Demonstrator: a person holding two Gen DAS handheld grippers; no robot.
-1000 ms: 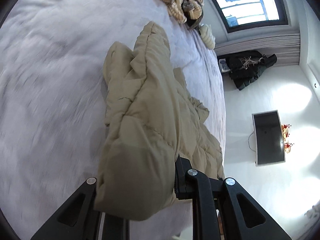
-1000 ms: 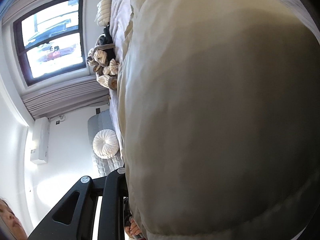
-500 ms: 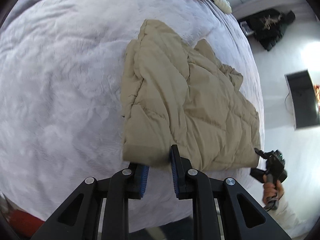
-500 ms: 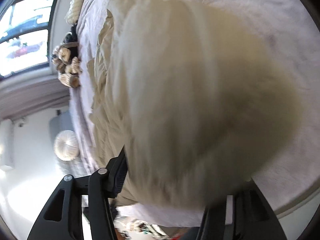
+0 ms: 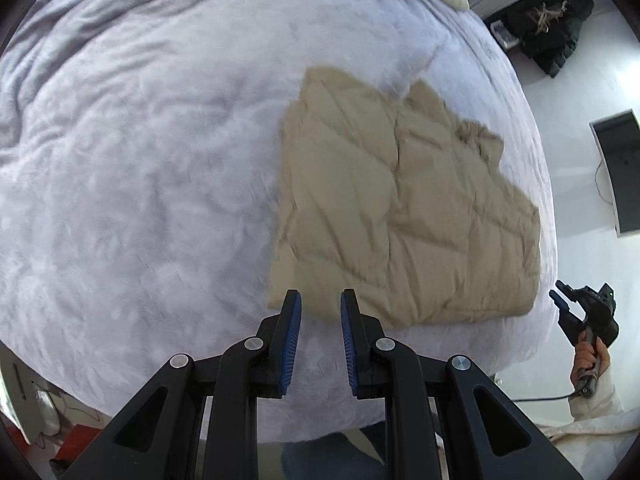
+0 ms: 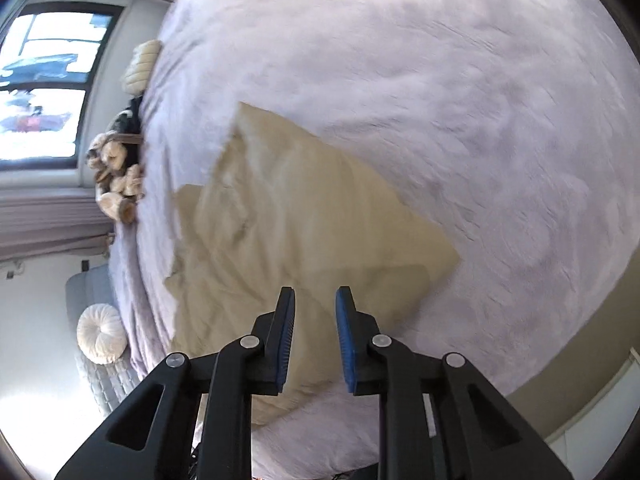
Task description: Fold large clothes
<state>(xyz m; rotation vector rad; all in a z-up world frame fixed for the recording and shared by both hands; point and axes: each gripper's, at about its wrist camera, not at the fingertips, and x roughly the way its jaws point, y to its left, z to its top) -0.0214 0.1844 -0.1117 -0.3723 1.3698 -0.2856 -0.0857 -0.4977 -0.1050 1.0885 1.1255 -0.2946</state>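
A beige quilted jacket (image 5: 400, 216) lies folded flat on the pale lilac bed cover (image 5: 140, 180), near the bed's front right edge. My left gripper (image 5: 320, 300) hovers above the jacket's near left corner, its blue pads a little apart and nothing between them. In the right wrist view the same jacket (image 6: 304, 216) lies below my right gripper (image 6: 315, 296), whose jaws are closing with nothing between them. The left wrist view also shows the right gripper (image 5: 560, 300), held by a hand (image 5: 588, 360) off the bed's right side.
Knitted cushions (image 6: 116, 184) are heaped at the head of the bed by the window (image 6: 40, 88). A black coat (image 5: 548, 28) lies on the floor, and a dark screen (image 5: 620, 172) stands to the right. A round white cushion (image 6: 100, 332) rests on a grey seat.
Both grippers have let go of the jacket and lifted away from it. The jacket, held up a second ago, now lies flat and folded on the bed.
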